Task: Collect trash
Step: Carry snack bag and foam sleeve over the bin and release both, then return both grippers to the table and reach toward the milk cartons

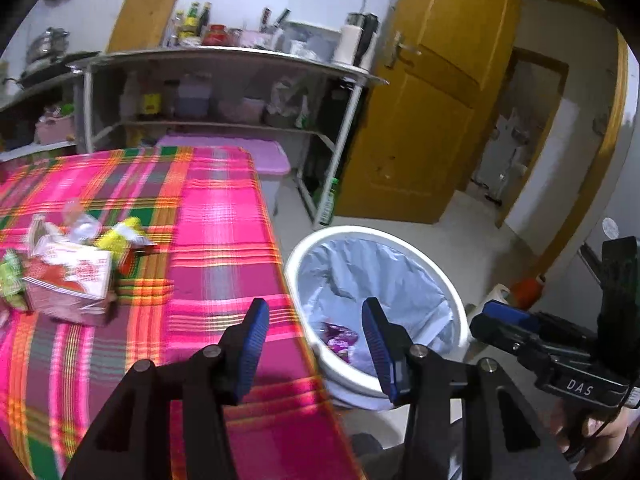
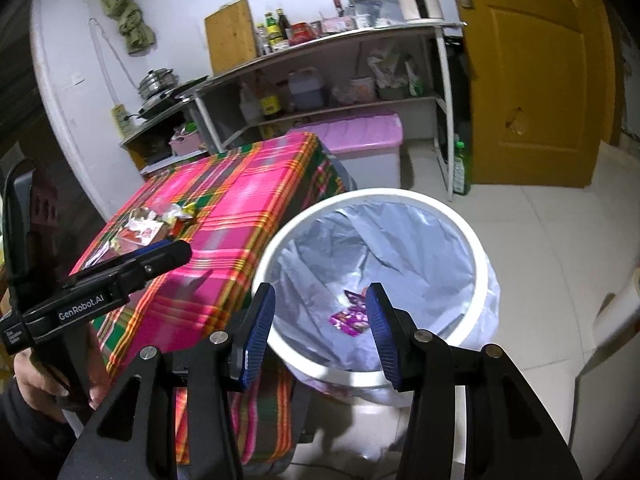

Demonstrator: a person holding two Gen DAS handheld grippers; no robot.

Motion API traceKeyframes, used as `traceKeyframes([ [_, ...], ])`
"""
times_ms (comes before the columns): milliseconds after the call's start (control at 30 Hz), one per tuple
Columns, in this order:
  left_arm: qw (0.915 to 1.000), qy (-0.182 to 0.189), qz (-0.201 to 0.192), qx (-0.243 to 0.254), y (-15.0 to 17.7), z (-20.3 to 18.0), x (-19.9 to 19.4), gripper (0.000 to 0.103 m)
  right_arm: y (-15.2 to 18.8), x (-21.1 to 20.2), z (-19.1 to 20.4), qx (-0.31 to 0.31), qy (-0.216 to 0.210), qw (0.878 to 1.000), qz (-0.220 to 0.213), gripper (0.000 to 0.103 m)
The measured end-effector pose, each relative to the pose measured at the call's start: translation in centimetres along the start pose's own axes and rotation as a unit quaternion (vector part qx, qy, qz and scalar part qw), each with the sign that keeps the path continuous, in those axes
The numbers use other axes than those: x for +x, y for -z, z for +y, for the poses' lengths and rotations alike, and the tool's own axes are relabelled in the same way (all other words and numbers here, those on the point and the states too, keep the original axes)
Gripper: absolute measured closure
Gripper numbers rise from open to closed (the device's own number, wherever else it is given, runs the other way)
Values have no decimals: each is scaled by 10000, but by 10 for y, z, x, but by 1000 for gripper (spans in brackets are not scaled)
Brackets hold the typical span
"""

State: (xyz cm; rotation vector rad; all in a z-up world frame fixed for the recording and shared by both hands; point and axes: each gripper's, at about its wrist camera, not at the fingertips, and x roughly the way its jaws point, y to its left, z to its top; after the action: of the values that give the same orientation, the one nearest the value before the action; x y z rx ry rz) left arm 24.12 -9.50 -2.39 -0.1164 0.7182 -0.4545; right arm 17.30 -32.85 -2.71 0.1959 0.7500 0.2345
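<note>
- On the left, a heap of trash (image 1: 76, 264) lay on the plaid-covered worktop (image 1: 216, 240): a torn red-and-white carton, clear plastic, and yellow and green wrappers, all touching one another.
- The left tool (image 1: 316, 344) hung over the worktop's near edge, its blue pads (image 1: 252, 348) spread apart with nothing between them.
- Just beside the worktop stood a white bin (image 2: 372, 196) on the tiled floor, lined with a pale bag.
- A purple wrapper (image 2: 352, 318) lay at the bottom of that bag, with a second purple scrap close by.
- The right tool (image 2: 320, 328) was above the bin's mouth, its jaws likewise spread and empty.
- Behind, a shelf unit (image 2: 340, 108) carried bottles and jars.
- A pink-lidded box (image 2: 360, 132) stood beyond the worktop's far end.
- At far right stood a yellow wooden door (image 2: 536, 80).
</note>
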Motion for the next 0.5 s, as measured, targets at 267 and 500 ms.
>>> traceKeyframes([
  [267,9979,-531,-375,-2,11,23,-47,55,0,1,40,-410,-239,9988,79,55],
  [500,9963,-736,-412,-174,25,50,-73,55,4,9,76,-854,-676,9939,150,52],
])
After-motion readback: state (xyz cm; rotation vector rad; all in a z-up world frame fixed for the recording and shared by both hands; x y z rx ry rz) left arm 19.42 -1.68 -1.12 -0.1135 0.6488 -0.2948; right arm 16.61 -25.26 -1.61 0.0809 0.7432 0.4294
